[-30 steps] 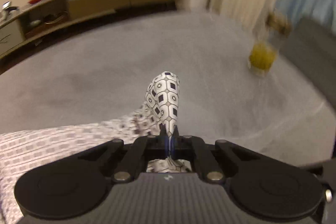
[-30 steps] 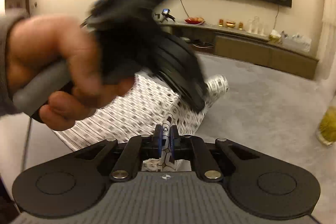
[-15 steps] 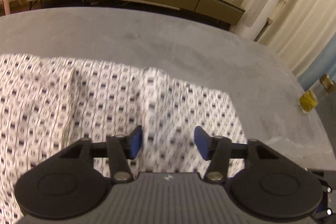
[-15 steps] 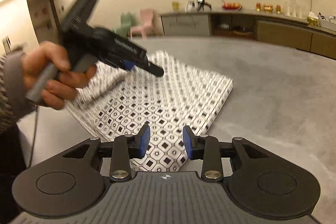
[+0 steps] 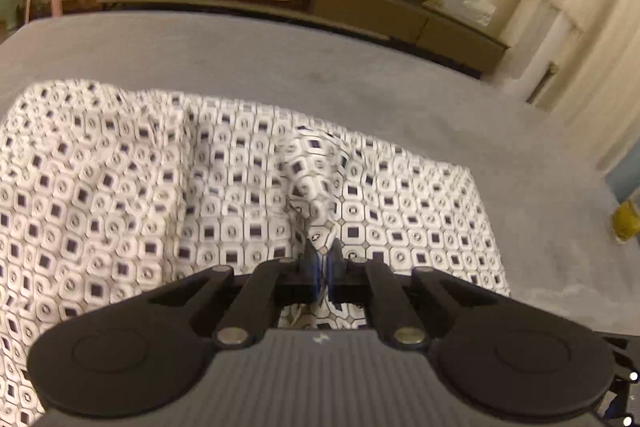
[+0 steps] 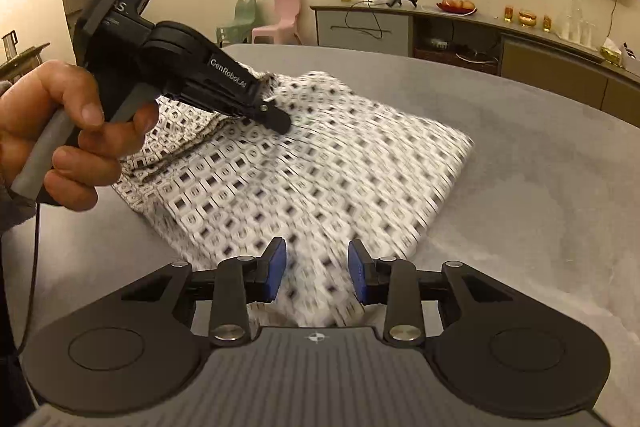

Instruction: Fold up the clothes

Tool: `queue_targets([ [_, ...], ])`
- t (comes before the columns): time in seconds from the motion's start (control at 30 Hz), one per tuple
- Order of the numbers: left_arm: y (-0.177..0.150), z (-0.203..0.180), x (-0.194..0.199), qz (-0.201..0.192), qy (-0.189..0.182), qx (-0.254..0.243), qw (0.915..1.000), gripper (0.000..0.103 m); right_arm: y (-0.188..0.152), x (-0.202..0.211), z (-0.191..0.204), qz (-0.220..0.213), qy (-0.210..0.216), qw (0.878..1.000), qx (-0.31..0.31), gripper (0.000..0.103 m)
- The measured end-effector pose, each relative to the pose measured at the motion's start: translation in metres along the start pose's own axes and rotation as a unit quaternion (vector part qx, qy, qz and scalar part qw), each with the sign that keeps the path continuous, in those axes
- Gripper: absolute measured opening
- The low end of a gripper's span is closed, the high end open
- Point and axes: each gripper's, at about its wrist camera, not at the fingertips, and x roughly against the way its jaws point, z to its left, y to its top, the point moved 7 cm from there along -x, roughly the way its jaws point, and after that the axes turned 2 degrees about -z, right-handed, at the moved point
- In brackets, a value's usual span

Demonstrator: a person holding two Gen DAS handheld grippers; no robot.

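Left jaws: the left gripper (image 5: 322,265) is pinched tight on a raised ridge of the patterned garment (image 5: 240,195); cloth shows between the blue pads and again behind them, inside the frame.
Right jaws: the right gripper (image 6: 317,273) stands apart at a middling gap, nothing between the pads; blurred cloth lies directly beneath and just ahead of them.
Left hand: the person's left hand (image 6: 76,139) wraps the grey handle, and its gripper's nose dips onto the fabric toward the far-left part of the garment in the right wrist view.
Key relation: the garment (image 6: 320,163) runs away from the right jaws and to their left, its long axis slanting from the near edge under the right pads up toward the held ridge. The left gripper already has cloth; the right one is nearest the near edge and hovers over it.
Judgement: the next move likely calls for the right jaws to drop and close on that near edge, so both grippers can carry a fold together.
Garment look: white with small dark squares in a repeated tile pattern, thin and limp, already doubled into a rough rectangle with a folded right edge; creases rise around the pinch.
Surface: a grey bed cover (image 5: 280,59), soft-looking, which could bunch up under the pads.
Risk: the pinch may take only the top layer.
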Motion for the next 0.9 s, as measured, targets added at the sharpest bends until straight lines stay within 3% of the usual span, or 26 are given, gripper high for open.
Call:
queue_targets([
  [0.07, -0.004, 0.004, 0.001, 0.001, -0.008, 0.015, 0.9999, 0.018, -0.003, -0.003, 0.000, 0.004, 0.001, 1.000, 0.007, 0.037],
  [0.13, -0.010, 0.006, 0.007, 0.006, 0.003, 0.020, 0.9998, 0.048, -0.003, 0.000, 0.000, 0.005, 0.001, 1.000, 0.011, 0.037],
  [0.23, -0.023, 0.006, 0.034, -0.009, 0.013, -0.016, 0.9997, 0.059, -0.003, 0.003, -0.001, 0.002, -0.003, 1.000, 0.008, 0.037],
  [0.3, -0.040, 0.002, 0.042, -0.002, 0.017, -0.039, 0.9991, 0.052, -0.002, 0.000, -0.001, 0.008, -0.010, 1.000, 0.012, 0.037],
  [0.33, -0.048, 0.002, 0.044, 0.003, 0.023, -0.048, 0.9986, 0.040, -0.002, -0.002, -0.001, 0.010, -0.016, 1.000, 0.015, 0.037],
  [0.53, -0.070, 0.004, 0.061, 0.003, 0.032, -0.082, 0.9961, 0.042, 0.005, -0.008, -0.012, 0.031, -0.055, 0.998, 0.003, 0.040],
  [0.6, -0.065, 0.014, 0.086, -0.031, 0.040, -0.081, 0.9954, 0.043, 0.005, -0.011, -0.012, 0.032, -0.059, 0.998, 0.000, 0.040],
  [0.67, -0.054, 0.034, 0.106, -0.076, 0.066, -0.076, 0.9920, 0.052, 0.008, -0.010, -0.010, 0.024, -0.065, 0.998, -0.002, 0.040],
  [0.8, -0.051, 0.080, 0.098, -0.062, 0.116, -0.054, 0.9898, 0.047, 0.024, -0.004, 0.005, -0.016, -0.068, 0.997, 0.014, 0.041],
  [0.9, -0.068, 0.099, 0.081, -0.024, 0.104, -0.020, 0.9941, 0.045, 0.020, -0.020, 0.014, 0.009, -0.070, 0.997, 0.027, 0.041],
])
